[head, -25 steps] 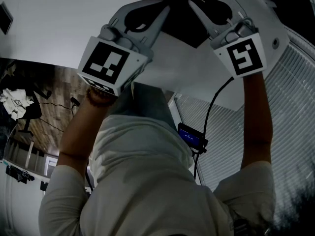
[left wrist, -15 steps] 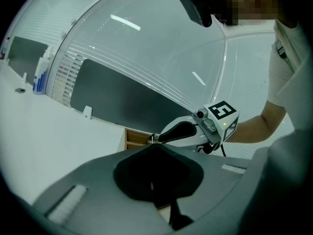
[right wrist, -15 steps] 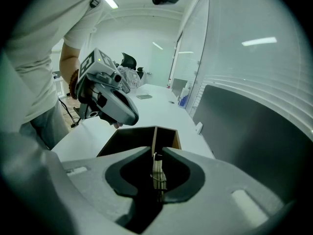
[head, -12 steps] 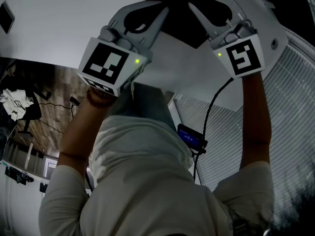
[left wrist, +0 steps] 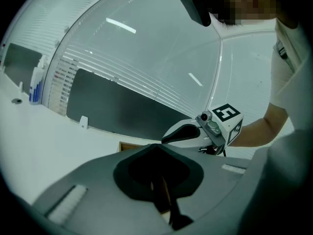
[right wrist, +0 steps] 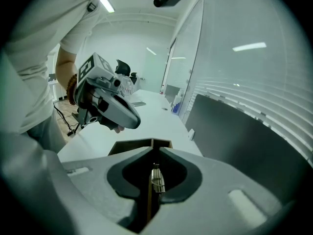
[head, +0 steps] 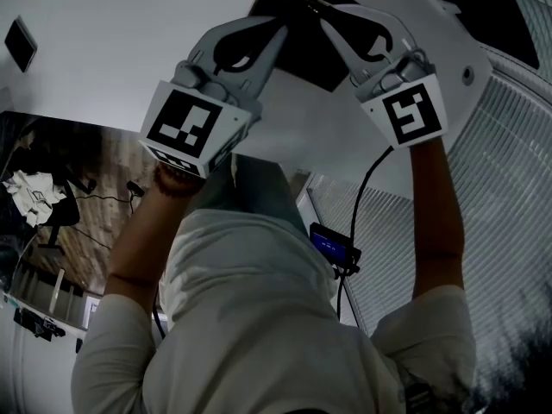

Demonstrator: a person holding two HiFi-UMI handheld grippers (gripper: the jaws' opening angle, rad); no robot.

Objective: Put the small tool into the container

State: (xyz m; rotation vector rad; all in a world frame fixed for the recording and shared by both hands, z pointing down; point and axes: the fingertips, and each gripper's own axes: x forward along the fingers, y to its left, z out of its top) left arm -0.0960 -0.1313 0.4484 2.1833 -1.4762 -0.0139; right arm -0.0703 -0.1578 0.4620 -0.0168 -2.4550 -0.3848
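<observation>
A small metal tool point(right wrist: 157, 178) sits upright in the slit between the jaws of my right gripper point(right wrist: 152, 142), which have just been closing and are shut on it. Just past the jaw tips lies the container, an open wooden box point(right wrist: 128, 146) with a dark inside point(head: 302, 52), on the white table point(head: 103, 50). My left gripper point(head: 278, 26) hovers at the box's left edge with its jaws together; whether anything is between them is unclear. In the head view the right gripper point(head: 326, 21) points at the box from the right.
A dark panel point(right wrist: 234, 131) runs along the blinds behind the table. A blue and white bottle point(left wrist: 35, 84) stands at the far end. A black cable point(head: 366, 192) hangs from the right gripper past a small device with a blue screen point(head: 332, 241).
Both grippers keep their places at the box; the view has shifted slightly. Green lights that showed on both marker cubes half a second ago are off.
</observation>
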